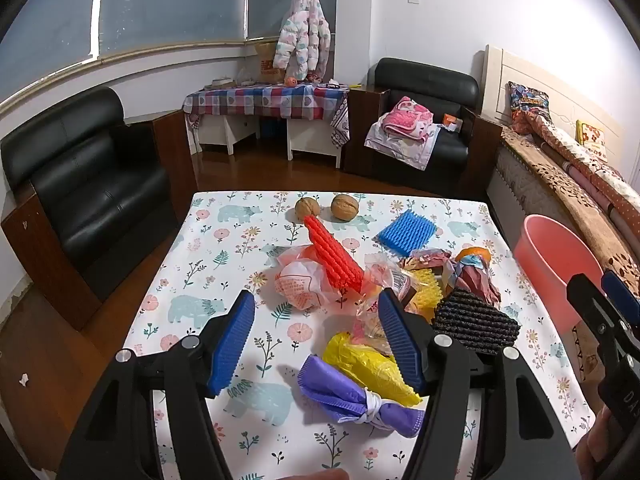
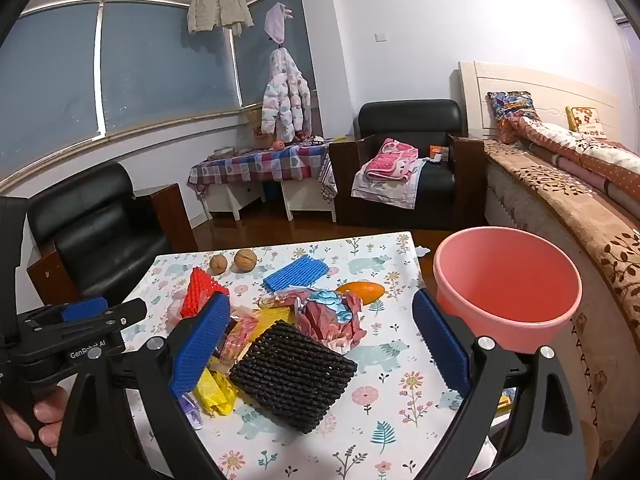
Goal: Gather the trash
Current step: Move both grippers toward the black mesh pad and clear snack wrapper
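Trash lies in a heap on the floral tablecloth (image 1: 224, 240): a purple bag (image 1: 352, 400), a yellow bag (image 1: 364, 364), a black foam net (image 1: 476, 322) (image 2: 292, 376), a red foam net (image 1: 332, 258) (image 2: 198, 290), a blue foam net (image 1: 406, 234) (image 2: 296, 272), crumpled wrappers (image 2: 332, 314), an orange peel (image 2: 362, 291) and two walnuts (image 1: 324, 207). A pink bin (image 2: 508, 284) (image 1: 556, 268) stands off the table's right edge. My left gripper (image 1: 320, 344) is open above the yellow and purple bags. My right gripper (image 2: 324, 348) is open over the black net.
A black armchair (image 1: 80, 184) stands to the left of the table, another (image 1: 424, 116) behind it. A bed (image 2: 580, 184) runs along the right, close behind the bin. A checkered side table (image 1: 264, 100) stands at the back wall.
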{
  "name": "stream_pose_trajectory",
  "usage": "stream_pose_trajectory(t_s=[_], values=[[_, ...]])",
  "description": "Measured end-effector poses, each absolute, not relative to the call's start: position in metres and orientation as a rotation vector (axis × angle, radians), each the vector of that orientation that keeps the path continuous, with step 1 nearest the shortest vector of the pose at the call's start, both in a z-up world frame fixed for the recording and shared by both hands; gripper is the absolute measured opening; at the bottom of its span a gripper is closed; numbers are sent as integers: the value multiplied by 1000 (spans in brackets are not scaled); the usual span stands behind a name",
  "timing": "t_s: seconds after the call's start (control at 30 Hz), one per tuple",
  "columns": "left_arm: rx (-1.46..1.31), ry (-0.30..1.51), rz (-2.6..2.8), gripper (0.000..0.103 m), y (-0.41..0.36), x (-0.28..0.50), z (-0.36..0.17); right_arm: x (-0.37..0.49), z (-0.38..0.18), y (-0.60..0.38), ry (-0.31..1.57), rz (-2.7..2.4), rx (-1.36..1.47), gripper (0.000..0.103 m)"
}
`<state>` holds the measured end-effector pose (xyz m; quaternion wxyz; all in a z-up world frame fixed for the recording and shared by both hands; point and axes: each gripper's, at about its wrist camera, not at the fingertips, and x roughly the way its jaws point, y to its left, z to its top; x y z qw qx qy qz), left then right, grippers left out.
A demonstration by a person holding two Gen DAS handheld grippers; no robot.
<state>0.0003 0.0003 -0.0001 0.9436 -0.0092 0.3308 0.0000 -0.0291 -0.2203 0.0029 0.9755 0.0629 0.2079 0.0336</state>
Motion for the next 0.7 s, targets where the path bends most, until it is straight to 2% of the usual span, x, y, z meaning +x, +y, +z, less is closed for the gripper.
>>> stream_pose_trajectory(t_s=[0.7], values=[[-20, 675, -6, 64, -1, -1, 2, -29, 3, -227, 421, 63, 124, 93]])
